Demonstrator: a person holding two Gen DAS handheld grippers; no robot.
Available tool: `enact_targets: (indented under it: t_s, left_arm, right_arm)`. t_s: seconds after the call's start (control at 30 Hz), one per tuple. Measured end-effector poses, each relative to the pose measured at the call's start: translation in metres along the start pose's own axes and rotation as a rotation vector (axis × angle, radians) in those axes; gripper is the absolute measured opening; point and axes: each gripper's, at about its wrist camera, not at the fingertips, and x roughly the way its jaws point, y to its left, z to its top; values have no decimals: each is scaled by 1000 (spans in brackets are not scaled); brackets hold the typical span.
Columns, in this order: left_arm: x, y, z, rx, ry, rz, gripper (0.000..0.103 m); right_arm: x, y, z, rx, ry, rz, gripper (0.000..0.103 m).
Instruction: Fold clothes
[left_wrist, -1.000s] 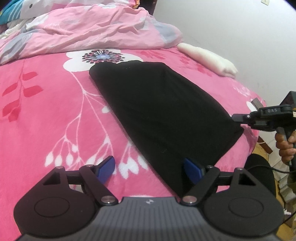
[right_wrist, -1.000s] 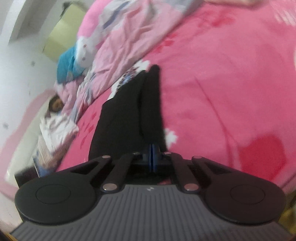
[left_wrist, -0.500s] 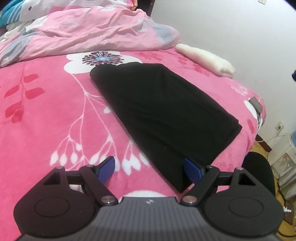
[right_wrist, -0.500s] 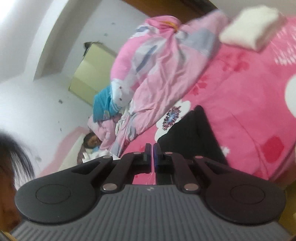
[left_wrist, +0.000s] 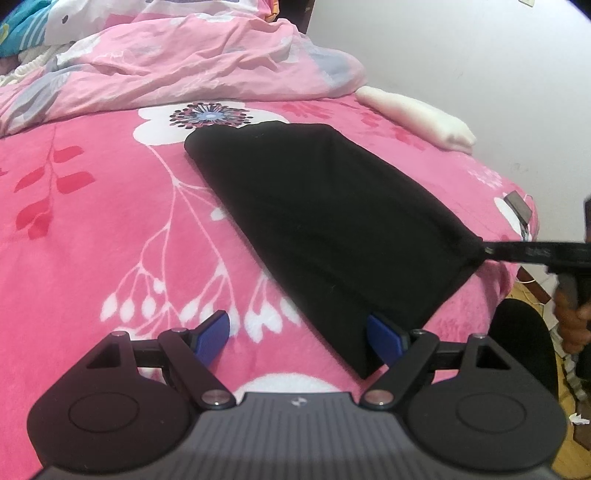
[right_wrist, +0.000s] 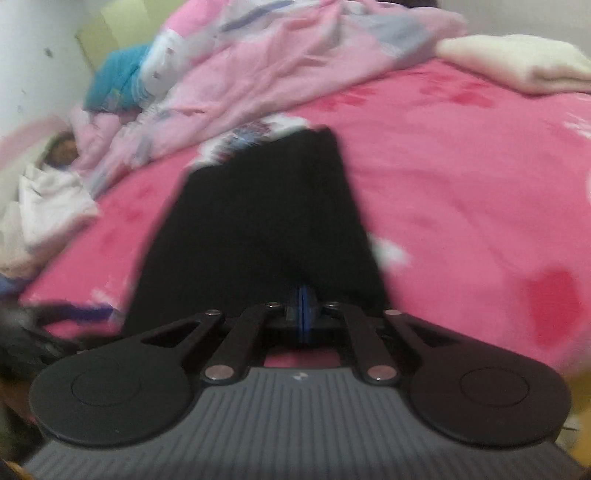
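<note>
A black garment (left_wrist: 332, 229), folded into a long tapering strip, lies flat on the pink flowered bedspread (left_wrist: 92, 229). My left gripper (left_wrist: 297, 336) stands open low over the bedspread, and its right pad (left_wrist: 384, 338) is beside the strip's near corner. My right gripper (left_wrist: 485, 252) comes in from the right, held by a hand (left_wrist: 576, 325). It is shut, with its tip at the strip's right corner, which looks slightly puckered. In the blurred right wrist view the shut gripper (right_wrist: 303, 295) sits at the near end of the garment (right_wrist: 258, 229); whether cloth is pinched is unclear.
A crumpled pink quilt (left_wrist: 184, 62) is heaped across the far side of the bed. A folded white cloth (left_wrist: 417, 114) lies by the wall at the far right. A small dark flat object (left_wrist: 519, 206) rests near the bed's right edge, with a dark seat (left_wrist: 524, 350) below.
The right gripper swung up and away from the bed half a second ago and has come back to the strip's right corner. The left gripper and the garment have stayed put.
</note>
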Motion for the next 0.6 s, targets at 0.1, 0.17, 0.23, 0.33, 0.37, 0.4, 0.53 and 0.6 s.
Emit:
enact_targets:
  t_s: [0.1,0.17,0.23,0.33,0.37,0.4,0.53,0.6]
  left_arm:
    - [0,-1,-1,14,-4,0,83]
    - [0,-1,-2,15,-6,-1,83]
    - [0,-1,-2,13,-6,0,83]
    - [0,-1,-1,13,-4,2,83]
    - [0,-2,-1,13,-4,3,83]
    - [0,-2,-1,13,-4,3,83]
    - [0,-4,-2,10,-12,-1,83]
    - [0,-3,-3,11,-17,-8,84]
  right_arm:
    - [-27,-7,-3,26,-14,-17,4]
    - [-32,1,7,10,-49,22,4]
    - [-30,13,17,-9,-79,79,4]
    - [-2,37,26,-73,-71,137,4]
    - [9,41,27,-88,-61,141,4]
    - [19,43,27,-97,-47,136,4]
    - [24,8,17,-27,11,40,0]
    - [8,-9,15,47,21,24,0]
